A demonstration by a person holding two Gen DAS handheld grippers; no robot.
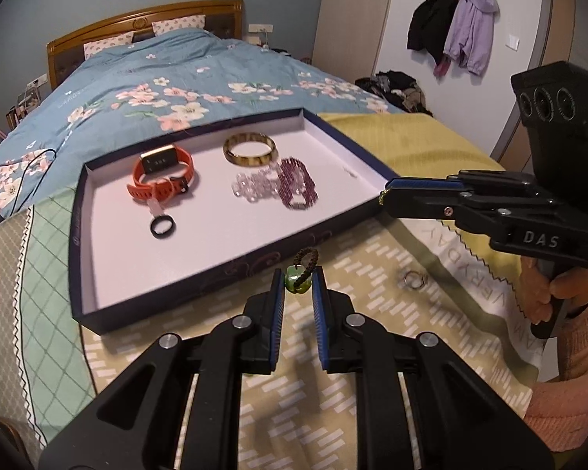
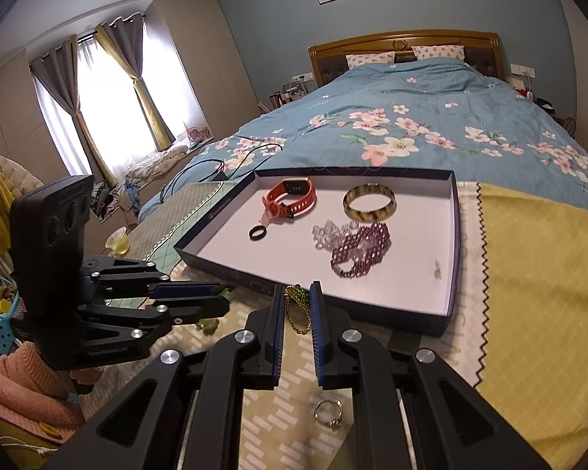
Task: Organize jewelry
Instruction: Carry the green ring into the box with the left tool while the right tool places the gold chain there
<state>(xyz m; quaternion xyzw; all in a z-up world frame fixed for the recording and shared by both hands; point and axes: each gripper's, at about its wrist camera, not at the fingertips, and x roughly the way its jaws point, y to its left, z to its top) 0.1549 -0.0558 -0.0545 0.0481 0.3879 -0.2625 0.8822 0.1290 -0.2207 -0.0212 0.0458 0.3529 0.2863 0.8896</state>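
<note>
Ridged blue pads point(image 1: 279, 305) pinch glossy green bead pendant point(image 1: 295, 279).

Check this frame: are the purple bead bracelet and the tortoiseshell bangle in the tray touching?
Cannot tell. The left wrist view has the purple bead bracelet meeting the tortoiseshell bangle; the right wrist view suggests a slim gap.

Bed point(image 2: 411, 90) with floral quilt, patterned cloths, dark tray point(image 2: 452, 254), silver ring point(image 2: 327, 412) beside it
</note>
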